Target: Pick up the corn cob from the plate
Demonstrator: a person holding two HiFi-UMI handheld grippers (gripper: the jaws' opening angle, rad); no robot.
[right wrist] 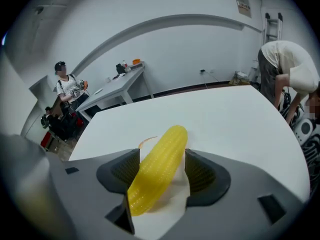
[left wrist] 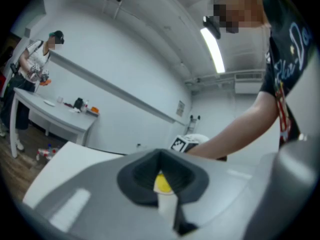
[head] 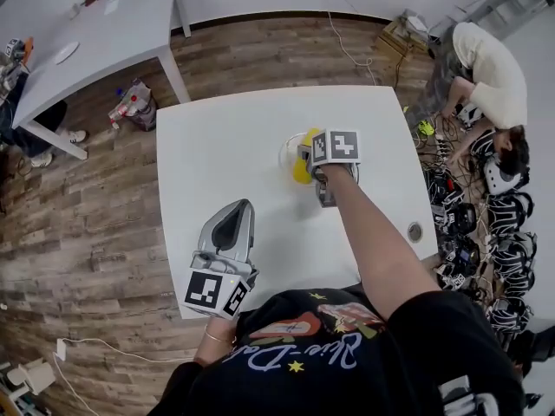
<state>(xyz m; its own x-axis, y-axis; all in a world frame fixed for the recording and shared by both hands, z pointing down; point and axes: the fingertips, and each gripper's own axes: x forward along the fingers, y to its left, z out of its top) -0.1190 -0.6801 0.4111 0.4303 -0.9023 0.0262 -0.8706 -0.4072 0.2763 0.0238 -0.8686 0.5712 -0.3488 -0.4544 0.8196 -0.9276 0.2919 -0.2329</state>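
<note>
Right gripper stands over the corn cob, its jaws apart with a ribbed dark pad on either flank and the cob lying lengthwise in the gap. A sliver of clearance shows on the right side, so nothing is clamped yet. The cob rests on a white plate near the middle of the white counter. Its blunt tip points toward twelve o'clock in the right gripper view and its near end toward seven.

The left gripper hangs near the counter's near edge, at about seven o'clock from the plate. Its jaws are together on nothing.

The cob has an even yellow sheen and moulded-looking kernel rows, so it is probably a light, stiff replica that will not crush. The bumps should give the pads purchase. Its round, tapering body could still roll or squirt forward if pinched near the tip, so the thick midsection, where the pads now stand, looks the safest hold.

No brand or label shows on cob or plate. The gripper cubes carry only black-and-white square markers. Cursive lettering on the person's black shirt and a notice on the far wall cannot be read.
</note>
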